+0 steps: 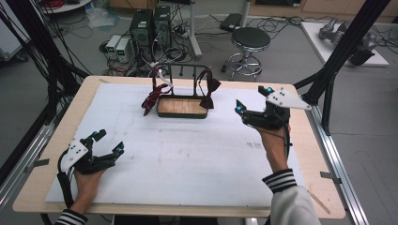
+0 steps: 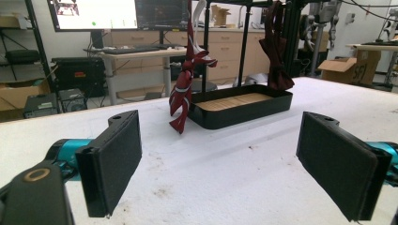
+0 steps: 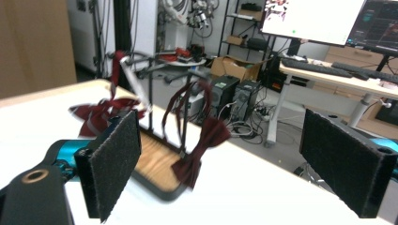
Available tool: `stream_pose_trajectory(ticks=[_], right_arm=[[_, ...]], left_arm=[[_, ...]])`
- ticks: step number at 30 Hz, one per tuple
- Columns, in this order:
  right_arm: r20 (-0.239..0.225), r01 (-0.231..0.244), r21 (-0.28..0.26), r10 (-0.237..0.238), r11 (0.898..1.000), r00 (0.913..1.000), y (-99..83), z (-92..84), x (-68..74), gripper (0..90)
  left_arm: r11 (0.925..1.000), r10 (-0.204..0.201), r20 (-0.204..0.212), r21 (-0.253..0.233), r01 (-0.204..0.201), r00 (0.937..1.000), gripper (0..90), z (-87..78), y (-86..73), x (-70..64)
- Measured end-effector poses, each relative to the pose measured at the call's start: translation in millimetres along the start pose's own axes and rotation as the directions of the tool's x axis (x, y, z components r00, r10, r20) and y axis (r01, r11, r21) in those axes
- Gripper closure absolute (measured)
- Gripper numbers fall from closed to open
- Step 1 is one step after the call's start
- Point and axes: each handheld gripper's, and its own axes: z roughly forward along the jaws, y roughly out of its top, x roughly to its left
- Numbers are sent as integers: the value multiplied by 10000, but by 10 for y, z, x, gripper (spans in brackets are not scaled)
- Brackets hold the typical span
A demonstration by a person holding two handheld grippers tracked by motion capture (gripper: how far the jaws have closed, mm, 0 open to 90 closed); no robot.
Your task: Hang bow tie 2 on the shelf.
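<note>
A black rack with a wooden-bottomed tray (image 1: 182,107) stands at the far middle of the table. A striped dark red necktie (image 1: 153,96) hangs from its left side, and a dark red bow tie (image 1: 210,91) hangs from its right. My left gripper (image 1: 109,143) rests open near the front left, well short of the rack; the tray (image 2: 244,107), the necktie (image 2: 184,91) and the bow tie (image 2: 276,51) lie ahead of it. My right gripper (image 1: 253,99) is held open, raised to the right of the rack, with the bow tie (image 3: 199,150) and the necktie (image 3: 101,115) between its pads.
A white sheet (image 1: 187,150) covers most of the wooden tabletop. Black frame posts (image 1: 335,56) rise at the right edge. On the floor beyond are a stool (image 1: 249,42), computer towers (image 1: 149,26) and cables.
</note>
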Motion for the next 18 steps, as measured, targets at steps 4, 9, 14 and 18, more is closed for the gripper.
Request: stream_pose_trajectory(ticks=[4, 9, 14, 18], right_arm=[[34, -54, -340, 55, 9994, 10000, -185, -207, 91, 122], [49, -101, -346, 103, 9993, 9999, -490, -375, 219, 122], [151, -310, -499, 318, 9983, 9994, -848, -500, 303, 120], [337, -554, -695, 578, 9960, 9978, -1101, -567, 341, 119]], left_arm=[[10000, 7, 3, -10, -7, 10000, 147, -2, 0, 1], [10000, -68, 37, -48, 68, 10000, 146, -5, -1, 4], [10000, -3, -16, -72, 2, 10000, 146, -18, 0, -1], [10000, 25, -24, -86, -25, 10000, 146, -29, 2, -9]])
